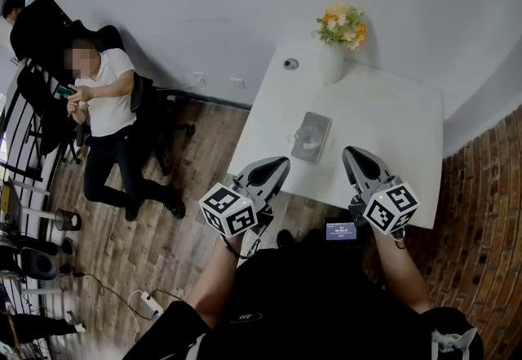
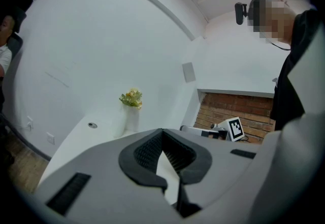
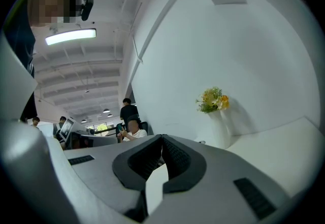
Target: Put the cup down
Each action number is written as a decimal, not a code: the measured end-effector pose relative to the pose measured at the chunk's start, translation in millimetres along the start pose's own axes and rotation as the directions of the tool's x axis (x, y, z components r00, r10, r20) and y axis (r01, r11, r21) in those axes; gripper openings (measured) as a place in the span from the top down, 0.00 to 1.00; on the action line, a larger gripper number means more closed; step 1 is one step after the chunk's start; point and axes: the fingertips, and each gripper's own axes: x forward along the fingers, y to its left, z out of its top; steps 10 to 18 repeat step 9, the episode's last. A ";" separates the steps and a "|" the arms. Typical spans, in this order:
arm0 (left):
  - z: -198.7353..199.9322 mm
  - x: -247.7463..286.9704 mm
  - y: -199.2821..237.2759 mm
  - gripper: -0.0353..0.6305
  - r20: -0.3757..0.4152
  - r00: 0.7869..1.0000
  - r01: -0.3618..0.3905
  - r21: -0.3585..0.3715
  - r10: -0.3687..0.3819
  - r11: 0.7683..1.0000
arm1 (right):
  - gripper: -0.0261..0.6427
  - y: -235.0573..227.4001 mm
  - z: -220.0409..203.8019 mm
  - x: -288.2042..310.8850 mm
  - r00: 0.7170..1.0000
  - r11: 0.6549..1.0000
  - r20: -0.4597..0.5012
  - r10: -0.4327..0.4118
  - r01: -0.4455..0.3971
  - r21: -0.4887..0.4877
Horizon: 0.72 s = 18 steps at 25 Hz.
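Observation:
In the head view a clear cup (image 1: 309, 136) with a small handle stands on a grey rectangular mat (image 1: 320, 123) near the front of the white table (image 1: 391, 113). My left gripper (image 1: 282, 162) hovers at the table's front edge, just left of the cup and short of it. My right gripper (image 1: 351, 153) sits to the cup's right, also apart from it. In the left gripper view the left gripper (image 2: 162, 132) has its jaws closed tip to tip with nothing between them. The right gripper (image 3: 162, 137) looks the same in its own view. The cup appears in neither gripper view.
A white vase of yellow and orange flowers (image 1: 338, 30) stands at the table's far edge by the wall, with a small round grommet (image 1: 290, 64) to its left. A person (image 1: 106, 105) sits in a chair at the left. A brick wall (image 1: 489, 211) runs along the right.

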 end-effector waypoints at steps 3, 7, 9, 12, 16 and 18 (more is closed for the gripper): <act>1.5 -2.2 2.0 0.94 0.018 1.000 -0.004 -0.011 0.004 1.000 | 0.94 1.5 -0.7 1.7 1.000 1.000 -0.001 0.000 0.000 -0.009; 2.7 -3.5 4.4 0.94 0.022 1.000 -0.008 -0.016 0.009 1.000 | 0.94 0.8 -0.3 3.8 1.000 1.000 -0.002 -0.003 0.003 -0.008; 3.4 -4.0 5.7 0.94 0.023 1.000 -0.011 -0.016 0.012 1.000 | 0.94 0.7 0.2 4.8 1.000 1.000 -0.002 -0.003 0.003 -0.009; 3.4 -4.0 5.7 0.94 0.023 1.000 -0.011 -0.016 0.012 1.000 | 0.94 0.7 0.2 4.8 1.000 1.000 -0.002 -0.003 0.003 -0.009; 3.4 -4.0 5.7 0.94 0.023 1.000 -0.011 -0.016 0.012 1.000 | 0.94 0.7 0.2 4.8 1.000 1.000 -0.002 -0.003 0.003 -0.009; 3.4 -4.0 5.7 0.94 0.023 1.000 -0.011 -0.016 0.012 1.000 | 0.94 0.7 0.2 4.8 1.000 1.000 -0.002 -0.003 0.003 -0.009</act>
